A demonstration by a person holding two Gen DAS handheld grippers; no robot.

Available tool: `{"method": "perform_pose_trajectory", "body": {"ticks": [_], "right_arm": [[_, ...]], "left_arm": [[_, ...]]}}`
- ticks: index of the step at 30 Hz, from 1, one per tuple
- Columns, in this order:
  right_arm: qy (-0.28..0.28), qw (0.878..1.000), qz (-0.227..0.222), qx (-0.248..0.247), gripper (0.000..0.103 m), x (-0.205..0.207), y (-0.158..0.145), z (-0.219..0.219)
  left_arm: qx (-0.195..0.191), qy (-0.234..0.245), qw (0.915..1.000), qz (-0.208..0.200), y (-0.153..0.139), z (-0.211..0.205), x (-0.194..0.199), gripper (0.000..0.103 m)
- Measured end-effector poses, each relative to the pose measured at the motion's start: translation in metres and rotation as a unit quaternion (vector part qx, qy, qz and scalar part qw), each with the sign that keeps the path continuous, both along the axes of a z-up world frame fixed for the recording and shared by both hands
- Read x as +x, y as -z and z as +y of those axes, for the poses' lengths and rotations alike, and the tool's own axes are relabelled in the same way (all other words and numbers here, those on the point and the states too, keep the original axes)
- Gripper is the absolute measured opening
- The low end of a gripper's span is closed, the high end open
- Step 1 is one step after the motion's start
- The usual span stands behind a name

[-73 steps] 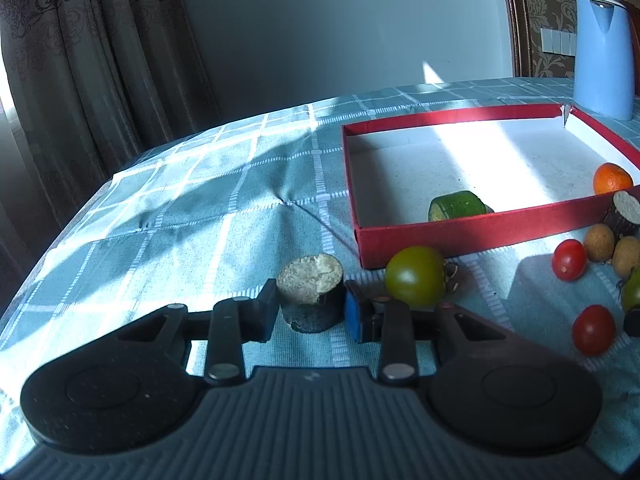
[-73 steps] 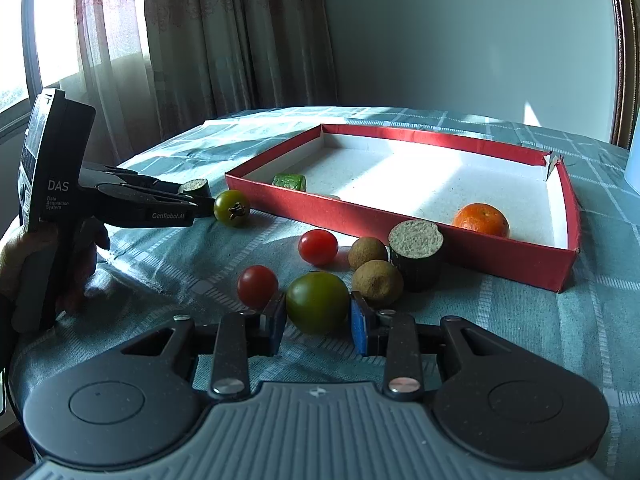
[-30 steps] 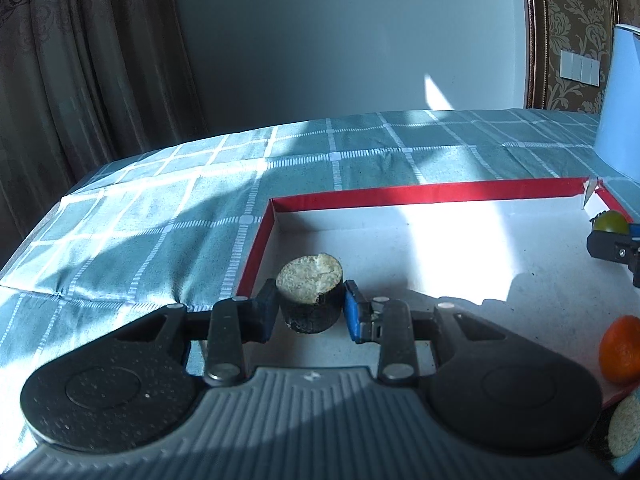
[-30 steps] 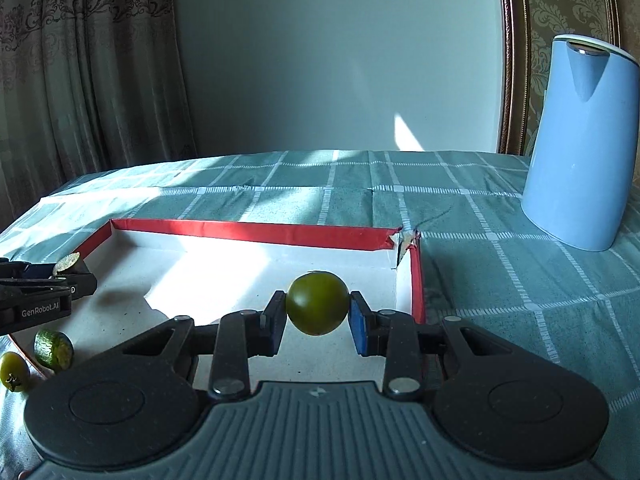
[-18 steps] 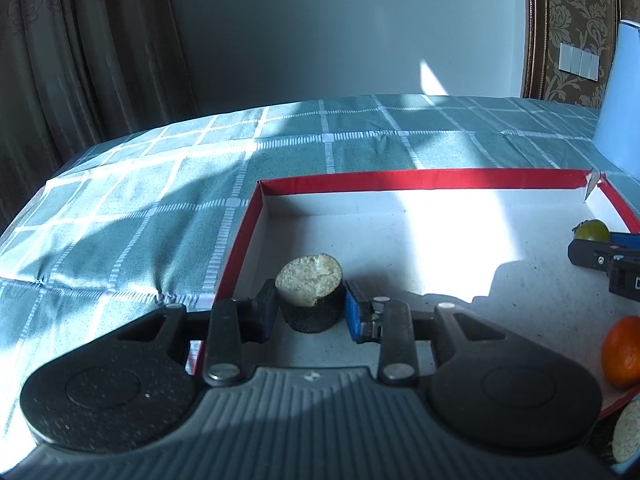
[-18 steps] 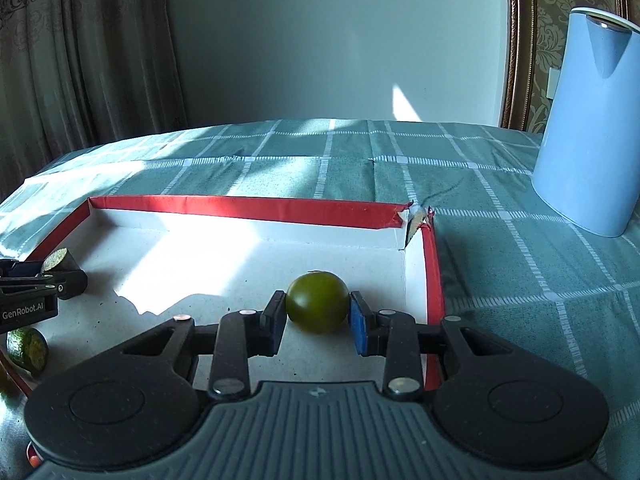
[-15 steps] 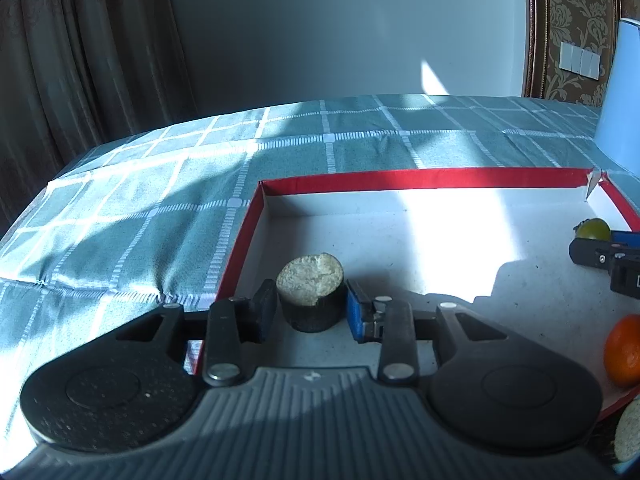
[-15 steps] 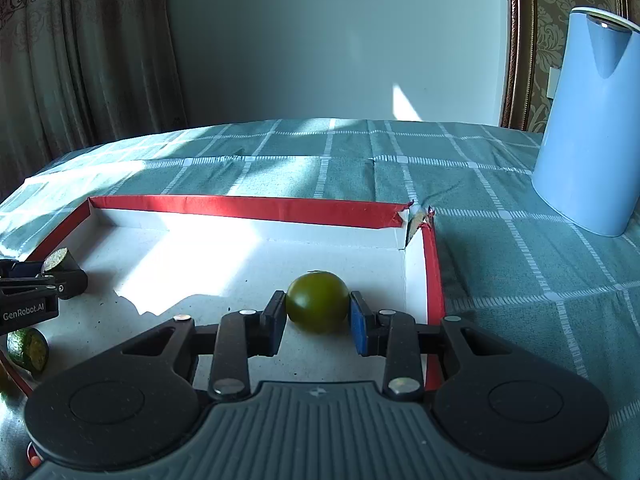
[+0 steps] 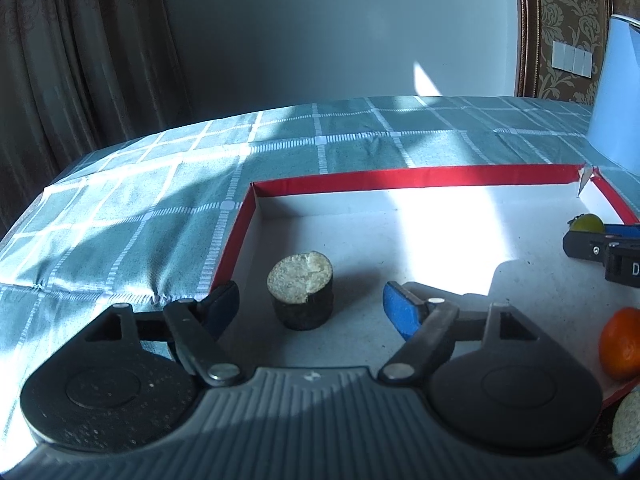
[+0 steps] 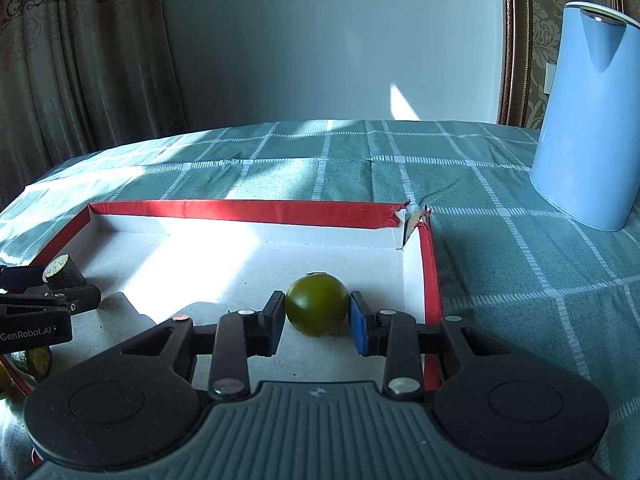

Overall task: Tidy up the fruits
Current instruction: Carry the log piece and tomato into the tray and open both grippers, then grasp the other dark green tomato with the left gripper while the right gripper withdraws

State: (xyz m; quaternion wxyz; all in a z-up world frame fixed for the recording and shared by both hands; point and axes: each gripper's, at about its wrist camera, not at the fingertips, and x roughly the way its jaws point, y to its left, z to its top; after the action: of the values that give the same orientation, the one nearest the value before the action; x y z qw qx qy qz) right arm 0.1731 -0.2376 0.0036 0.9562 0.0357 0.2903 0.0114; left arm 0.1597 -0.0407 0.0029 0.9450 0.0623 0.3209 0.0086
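A dark cylinder piece with a pale cut top (image 9: 301,296) stands upright on the white floor of the red-rimmed tray (image 9: 400,178), near its left wall. My left gripper (image 9: 309,293) straddles it with jaws opening, both pads clear of it. In the right wrist view the green tomato (image 10: 317,304) rests low in the tray (image 10: 240,210) by its right wall, and my right gripper (image 10: 317,322) is shut on it. Each gripper shows in the other's view: the right gripper (image 9: 592,242) with the tomato (image 9: 586,222), the left gripper (image 10: 44,304) beside the cylinder piece (image 10: 64,270).
An orange (image 9: 620,344) lies in the tray's near right part. A second cut piece (image 9: 626,428) sits just outside that corner. A cucumber piece (image 10: 34,360) lies at the near left. A blue kettle (image 10: 588,120) stands right of the tray on the checked cloth. Curtains hang at the left.
The left jaws have spread wide and let go of the cylinder piece, which stays standing on the tray floor. The right gripper has sunk a little with the tomato still in it.
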Motion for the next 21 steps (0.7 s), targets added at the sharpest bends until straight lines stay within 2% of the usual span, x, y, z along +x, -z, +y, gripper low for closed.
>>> {"method": "perform_pose_trajectory", "body": {"ticks": [3, 4, 9, 15, 21], "right_arm": [[0.002, 1.0, -0.002, 0.001, 0.048, 0.0, 0.0, -0.001], [0.003, 1.0, -0.005, 0.0, 0.049, -0.001, 0.0, -0.001], [0.003, 1.0, -0.014, 0.008, 0.051, -0.005, -0.003, -0.004], [0.009, 0.999, -0.036, 0.027, 0.051, -0.016, -0.009, -0.01], [0.007, 0.997, -0.059, 0.051, 0.051, -0.036, -0.017, -0.015]], "left_arm": [[0.001, 0.0, 1.0, 0.0, 0.0, 0.0, 0.0, 0.08], [0.0, 0.001, 1.0, 0.0, 0.0, 0.0, -0.001, 0.082], [0.0, 0.009, 0.9999, -0.009, -0.001, -0.001, -0.006, 0.089], [0.009, 0.016, 0.9992, -0.035, -0.005, -0.002, -0.018, 0.09], [-0.003, 0.012, 0.9984, -0.056, -0.01, 0.005, -0.034, 0.094]]}}
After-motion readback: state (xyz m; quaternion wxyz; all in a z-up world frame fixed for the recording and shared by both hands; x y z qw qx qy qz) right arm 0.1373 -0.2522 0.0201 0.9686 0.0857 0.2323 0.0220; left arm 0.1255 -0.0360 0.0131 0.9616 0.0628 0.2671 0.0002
